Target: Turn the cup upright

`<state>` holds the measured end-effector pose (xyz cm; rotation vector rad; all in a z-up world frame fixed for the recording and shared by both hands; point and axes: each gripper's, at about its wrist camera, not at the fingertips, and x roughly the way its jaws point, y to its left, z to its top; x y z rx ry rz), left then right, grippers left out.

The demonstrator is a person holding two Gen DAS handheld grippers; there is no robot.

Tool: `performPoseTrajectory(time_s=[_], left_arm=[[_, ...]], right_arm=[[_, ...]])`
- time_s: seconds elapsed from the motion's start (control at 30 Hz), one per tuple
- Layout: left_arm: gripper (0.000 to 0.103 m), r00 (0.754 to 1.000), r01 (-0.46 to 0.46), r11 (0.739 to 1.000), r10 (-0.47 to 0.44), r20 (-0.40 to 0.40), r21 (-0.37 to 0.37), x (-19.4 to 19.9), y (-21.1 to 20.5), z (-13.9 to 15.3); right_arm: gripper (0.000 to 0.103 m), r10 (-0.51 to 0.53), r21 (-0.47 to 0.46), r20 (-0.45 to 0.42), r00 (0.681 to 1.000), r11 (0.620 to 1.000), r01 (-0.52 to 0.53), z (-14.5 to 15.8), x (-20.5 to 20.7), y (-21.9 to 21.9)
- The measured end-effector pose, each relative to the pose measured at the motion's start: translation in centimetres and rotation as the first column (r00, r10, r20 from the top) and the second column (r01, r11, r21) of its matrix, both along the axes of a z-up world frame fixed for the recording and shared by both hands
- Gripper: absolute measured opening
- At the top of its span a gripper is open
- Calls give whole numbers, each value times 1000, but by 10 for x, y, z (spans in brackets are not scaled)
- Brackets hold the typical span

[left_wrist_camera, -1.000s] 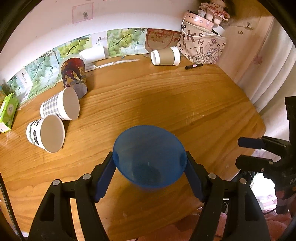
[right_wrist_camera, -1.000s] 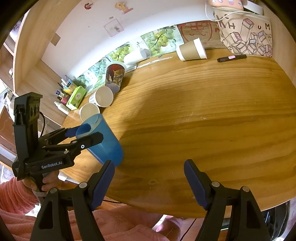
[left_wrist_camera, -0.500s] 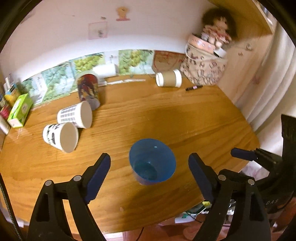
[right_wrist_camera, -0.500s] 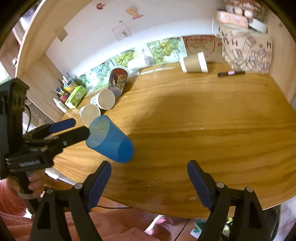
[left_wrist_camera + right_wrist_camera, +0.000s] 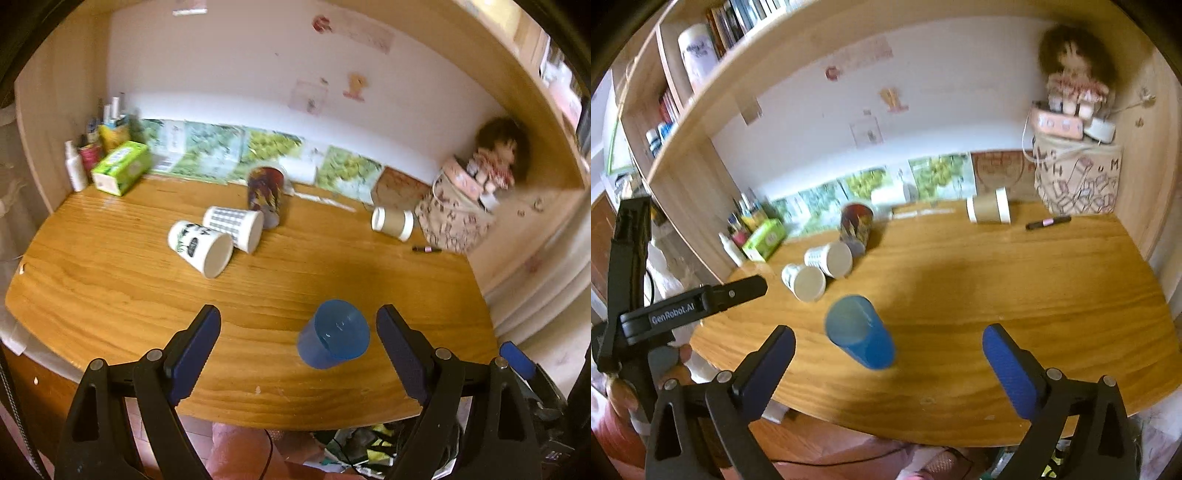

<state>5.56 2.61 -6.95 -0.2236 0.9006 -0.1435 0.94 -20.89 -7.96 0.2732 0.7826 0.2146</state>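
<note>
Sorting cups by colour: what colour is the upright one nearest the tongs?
Translucent blue cup, clearest in the left wrist view.

Both cameras sit just behind their own jaws and look forward and down across the worktop (image 5: pixel 110 288) toward the back wall. The left wrist view looks from the near edge, a bit high up, with its open jaws low in the picture. The right wrist view looks from the same near edge and sees more of the shelves up high. Both views share the blue cup (image 5: pixel 333 335) (image 5: pixel 860 331) close by, the lying paper cups (image 5: pixel 218 236) (image 5: pixel 820 267) and the doll (image 5: pixel 495 155) (image 5: pixel 1071 70).
</note>
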Motion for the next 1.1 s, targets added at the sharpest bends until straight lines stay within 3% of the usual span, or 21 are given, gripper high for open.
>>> performPoseTrajectory(time_s=[0.17, 0.43, 0.53, 0.8, 1.1], left_arm=[[93, 999, -27, 999, 27, 36, -20, -16, 1, 18], [99, 984, -113, 992, 104, 146, 55, -33, 4, 42], [100, 972, -153, 981, 128, 196, 116, -40, 6, 48], [100, 949, -198, 957, 133, 285, 213, -52, 8, 52], [100, 937, -221, 951, 144, 319, 217, -52, 19, 60]], right_arm=[[102, -10, 29, 54, 998, 1000, 8, 27, -15, 4], [102, -26, -28, 135, 990, 999, 30, 46, -28, 12], [102, -45, -40, 168, 985, 998, 53, 50, -33, 16], [102, -19, -81, 230, 973, 996, 38, 59, -39, 40], [102, 31, -136, 277, 960, 991, 7, 68, -36, 69]])
